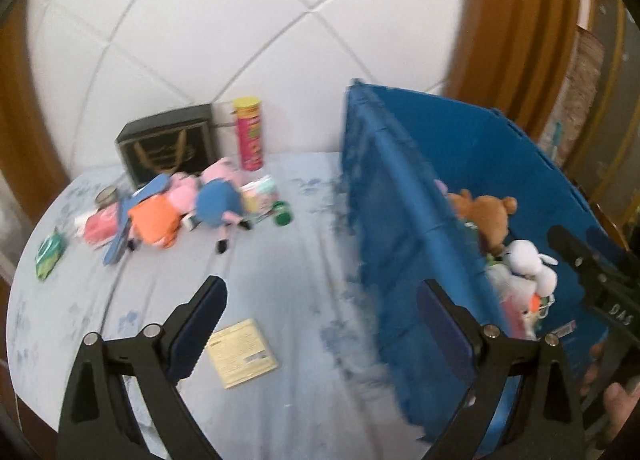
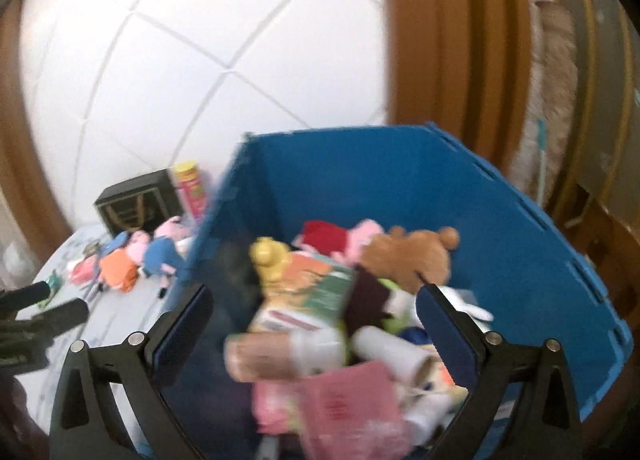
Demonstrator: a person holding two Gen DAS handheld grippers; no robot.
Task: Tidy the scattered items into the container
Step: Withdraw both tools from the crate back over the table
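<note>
Left wrist view: the left gripper (image 1: 322, 324) is spread wide and holds nothing; a cream packet (image 1: 243, 353) lies on the bed sheet (image 1: 288, 260) just beyond its left finger.
Right wrist view: the right gripper (image 2: 314, 324) is also wide apart and empty, hovering over the blue container (image 2: 500, 228).
Hard to make out: motion blur smears the container's contents; a brown plush bear (image 2: 408, 256) and what may be a pink packet (image 2: 348, 404) show.
Cut off: the container's near wall.
Scattered items: a heap of plush toys (image 1: 188, 212) lies well beyond the left gripper, left of the container, with a pink canister (image 1: 250, 134) and a black box (image 1: 168, 142) standing behind.
</note>
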